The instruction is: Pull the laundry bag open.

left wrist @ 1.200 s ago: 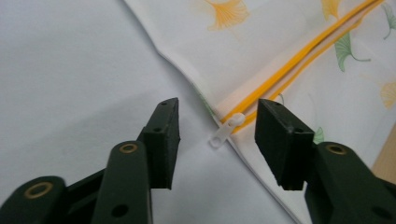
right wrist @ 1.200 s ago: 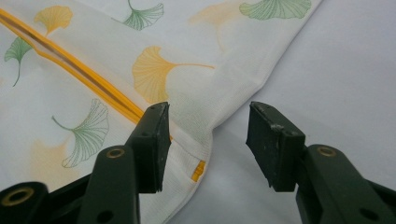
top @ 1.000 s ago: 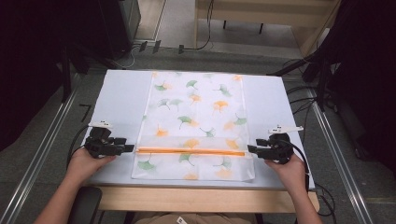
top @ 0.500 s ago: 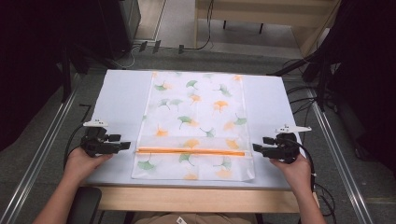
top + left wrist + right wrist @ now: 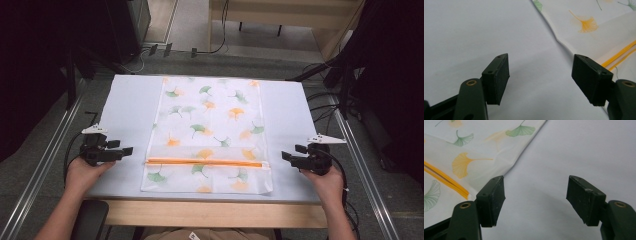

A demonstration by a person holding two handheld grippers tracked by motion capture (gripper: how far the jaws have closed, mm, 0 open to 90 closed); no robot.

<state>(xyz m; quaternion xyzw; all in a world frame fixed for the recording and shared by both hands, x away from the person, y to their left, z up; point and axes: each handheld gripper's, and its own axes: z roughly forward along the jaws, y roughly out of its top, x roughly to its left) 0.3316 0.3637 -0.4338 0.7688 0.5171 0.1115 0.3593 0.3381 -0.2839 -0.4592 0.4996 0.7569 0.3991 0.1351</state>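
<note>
- The desk (image 5: 130, 105) has a pale surface and carries everything.
- The leaf-printed bag (image 5: 210, 130) lies flat along the desk's middle, its orange zip strip (image 5: 205, 162) running across near the person's side.
- The left gripper (image 5: 125, 151) sits just off the bag's left edge; its jaws have just been opening and stand spread, nothing between them.
- The right gripper (image 5: 286, 156) sits just off the right edge, jaws likewise freshly spread and empty.

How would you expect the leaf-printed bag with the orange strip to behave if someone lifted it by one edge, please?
The leaf-printed bag lies thin and flat on the table, so it would probably droop limply rather than hold its shape. Its wavy edge in the left gripper view suggests soft film, likely very light. The surface looks smooth, so it may slide easily when pushed.
</note>
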